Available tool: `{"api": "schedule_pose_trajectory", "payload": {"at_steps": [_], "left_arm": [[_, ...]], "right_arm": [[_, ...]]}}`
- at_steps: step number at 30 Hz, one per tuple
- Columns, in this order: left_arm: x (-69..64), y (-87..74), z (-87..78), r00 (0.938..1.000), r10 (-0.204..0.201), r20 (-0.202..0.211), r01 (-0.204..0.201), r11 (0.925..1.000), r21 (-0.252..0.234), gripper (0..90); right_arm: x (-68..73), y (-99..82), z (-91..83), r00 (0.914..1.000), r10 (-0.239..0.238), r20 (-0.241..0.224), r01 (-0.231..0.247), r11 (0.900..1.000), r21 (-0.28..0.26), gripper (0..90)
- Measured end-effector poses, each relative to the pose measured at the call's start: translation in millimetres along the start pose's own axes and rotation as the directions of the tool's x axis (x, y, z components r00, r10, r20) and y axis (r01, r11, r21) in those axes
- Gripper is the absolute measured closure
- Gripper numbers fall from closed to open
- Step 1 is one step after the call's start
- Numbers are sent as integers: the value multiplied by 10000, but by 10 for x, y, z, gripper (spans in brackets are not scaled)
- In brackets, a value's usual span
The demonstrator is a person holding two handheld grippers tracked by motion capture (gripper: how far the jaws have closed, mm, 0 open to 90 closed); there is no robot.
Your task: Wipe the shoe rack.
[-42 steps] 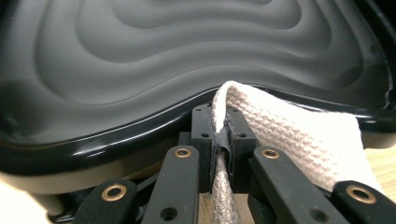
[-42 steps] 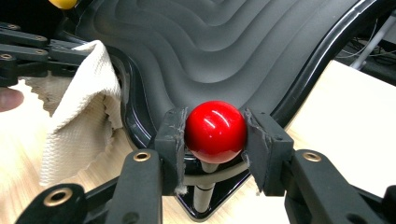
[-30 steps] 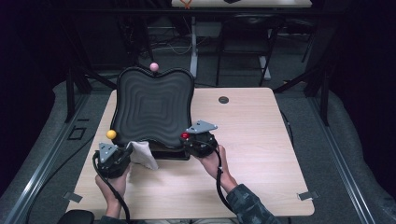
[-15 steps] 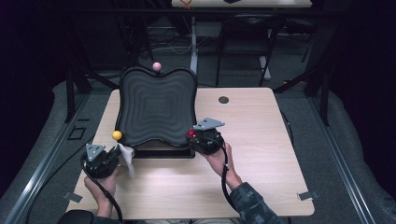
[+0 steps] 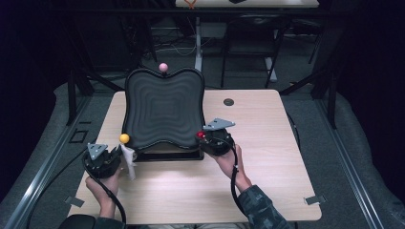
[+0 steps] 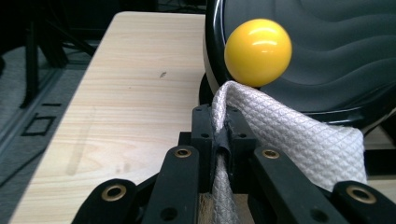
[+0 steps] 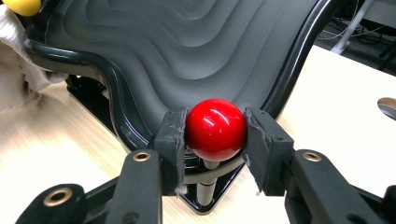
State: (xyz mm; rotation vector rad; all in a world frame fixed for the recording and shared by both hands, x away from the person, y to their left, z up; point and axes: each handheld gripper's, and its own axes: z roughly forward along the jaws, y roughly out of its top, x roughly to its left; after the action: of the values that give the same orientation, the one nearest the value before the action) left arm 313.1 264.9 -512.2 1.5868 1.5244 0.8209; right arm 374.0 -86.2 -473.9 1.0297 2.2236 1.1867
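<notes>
My left fingers (image 6: 219, 140) are pressed together on a white quilted cloth (image 6: 299, 140), pinching a fold of it between the pads so that the rest drapes off to one side. The cloth sits at the near left corner of a dark ridged board (image 5: 164, 109) that stands tilted on its black base in the middle of the tabletop (image 5: 267, 186), and its top edge touches the underside of the yellow ball (image 6: 258, 45) mounted at that corner. From above, my left gripper (image 5: 101, 161) is just left of the board's near edge, with the cloth (image 5: 128, 162) hanging beside it below the yellow ball (image 5: 124, 138). My right fingers (image 7: 215, 135) are clamped on the red ball (image 7: 215, 129) at the board's near right corner, one pad against each side of it, with the ball's short post visible beneath. In the high view my right gripper (image 5: 216, 142) sits at that corner with the red ball (image 5: 201, 135) at its tip. A pink ball (image 5: 163, 67) tops the far edge of the board, and a small dark round disc (image 5: 228, 101) lies on the tabletop to the far right, well apart from both hands.
</notes>
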Motion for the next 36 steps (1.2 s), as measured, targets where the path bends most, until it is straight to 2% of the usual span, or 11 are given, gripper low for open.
{"api": "schedule_pose_trajectory", "payload": {"at_steps": [4,8,11,15,17,21,24,27,32,34,36], "left_arm": [[-53,67,-89,9996,271,-15,-271,9996,104,844],[-96,235,-164,9964,824,203,-833,9954,466,844],[-131,399,-216,9917,1205,438,-1238,9889,824,844],[-167,596,-243,9803,1861,665,-1934,9727,1280,844],[-149,679,-263,9774,1940,841,-2047,9679,1460,844],[-11,816,-315,9783,1721,1154,-1889,9697,1548,845],[114,879,-332,9750,1949,1068,-2122,9592,1869,846],[236,875,-308,9733,2014,1106,-2207,9531,2072,846],[393,717,-234,9656,2360,1094,-2574,9282,2688,846],[453,655,-224,9623,2446,1188,-2687,9226,2767,845],[495,598,-223,9594,2529,1246,-2781,9220,2695,844]], "right_arm": [[-13,1,-1,10000,13,7,-13,10000,11,597],[-23,6,0,10000,8,-3,-8,10000,49,597],[-25,7,-1,10000,4,-24,-4,10000,70,597],[-25,11,-6,10000,-39,37,39,9999,144,597],[-46,10,-10,9999,-45,94,43,9999,162,597],[-92,5,-20,10000,62,45,-62,9999,161,597],[-112,2,-24,9999,89,59,-90,9998,175,597],[-127,1,-28,9999,80,78,-82,9998,194,597],[-175,-9,-44,9999,109,117,-112,9997,230,596],[-203,-14,-55,9998,139,132,-142,9996,251,596],[-233,-22,-66,9998,184,109,-187,9995,270,595]]}}
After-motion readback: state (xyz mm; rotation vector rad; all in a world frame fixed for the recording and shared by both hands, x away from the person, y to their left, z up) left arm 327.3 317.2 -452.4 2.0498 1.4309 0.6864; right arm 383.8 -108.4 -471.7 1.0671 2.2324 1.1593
